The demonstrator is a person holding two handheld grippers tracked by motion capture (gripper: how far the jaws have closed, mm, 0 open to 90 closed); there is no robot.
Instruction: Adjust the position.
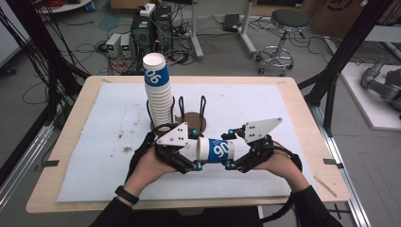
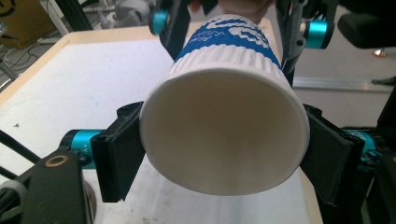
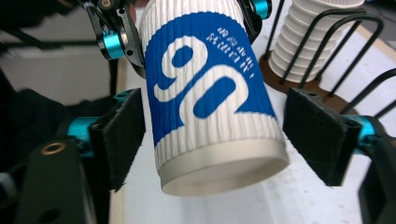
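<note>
A paper cup [image 1: 216,150] is lying on its side between the two tools, above the worktop [image 1: 293,99]. The left tool [image 2: 219,154] is clamping its pads on the cup's open rim; the right tool [image 3: 217,140] is standing apart around the cup's base end, pads not touching it. The cup is ribbed white paper with a blue printed band. Both hands are coming in low, tools pointing toward each other. Beyond them, a stack of cups [image 1: 157,92] is sitting in a wire rack [image 1: 191,116].

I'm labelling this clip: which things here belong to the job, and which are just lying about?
In the job:
paper cup
left hand-held gripper, clamped on the cup
right hand-held gripper, jaws open
cup stack
wire cup holder

Lying about:
stool
computer tower
</note>
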